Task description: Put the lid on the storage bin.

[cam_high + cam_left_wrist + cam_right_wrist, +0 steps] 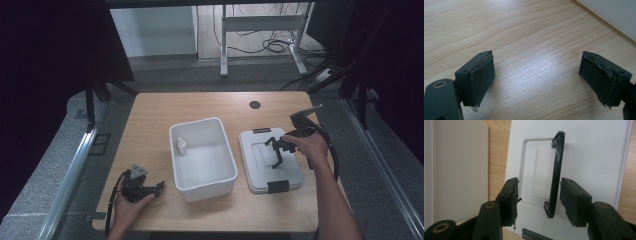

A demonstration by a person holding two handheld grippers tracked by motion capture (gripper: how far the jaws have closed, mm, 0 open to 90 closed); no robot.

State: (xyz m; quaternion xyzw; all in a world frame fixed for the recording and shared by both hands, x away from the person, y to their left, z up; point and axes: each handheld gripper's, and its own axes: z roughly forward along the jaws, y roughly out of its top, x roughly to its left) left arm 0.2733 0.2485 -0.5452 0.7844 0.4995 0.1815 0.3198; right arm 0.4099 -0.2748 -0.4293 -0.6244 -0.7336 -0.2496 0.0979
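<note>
A white lid [257, 175] lies flat on the wooden table, right of an open white bin [196, 121]. My right gripper [276, 154] hovers over the lid's middle, pointing down. In the right gripper view, the lid [594, 157] carries a raised black handle [556, 170] standing between the jaws of my right gripper [539, 186]. The right pad is close beside the handle, the left pad stands well apart, and neither presses on it. A small white bottle [182, 146] stands inside the bin by its left wall. My left gripper [161, 186] rests open on the table near the bin's front left corner, nothing between its pads [536, 60].
Black clips sit at the lid's near end [278, 186] and far end [261, 130]. A round dark hole [255, 105] marks the table's far side. Bare wood spreads left of the bin. The bin's wall [459, 170] is left of the right jaws.
</note>
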